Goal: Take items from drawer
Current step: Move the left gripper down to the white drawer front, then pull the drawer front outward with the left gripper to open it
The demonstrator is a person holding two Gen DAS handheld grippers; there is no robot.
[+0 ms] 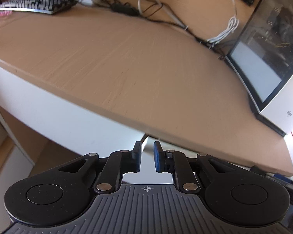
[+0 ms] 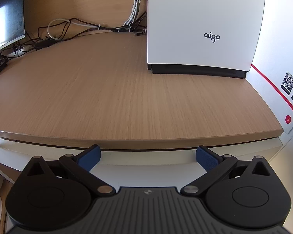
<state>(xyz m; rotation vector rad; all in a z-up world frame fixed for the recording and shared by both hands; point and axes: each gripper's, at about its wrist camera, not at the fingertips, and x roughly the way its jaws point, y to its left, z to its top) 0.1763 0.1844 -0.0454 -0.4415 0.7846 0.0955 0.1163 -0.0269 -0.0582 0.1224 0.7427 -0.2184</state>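
A white drawer front (image 2: 146,159) runs under the front edge of the wooden desk (image 2: 117,89); it looks closed and nothing inside it shows. My right gripper (image 2: 148,150) stands wide open just in front of that white front, with nothing between its blue pads (image 2: 89,157). In the left wrist view the same white front (image 1: 68,120) slants below the desk edge (image 1: 127,81). My left gripper (image 1: 147,146) points at it with its fingers drawn almost together, a slim gap between them and nothing held. This view is blurred.
A white aigo computer case (image 2: 201,25) stands at the back right of the desk. A tangle of cables (image 2: 68,29) lies along the back wall. A monitor (image 2: 5,15) and keyboard (image 1: 33,3) are to the left. A white panel with QR codes (image 2: 289,81) borders the right.
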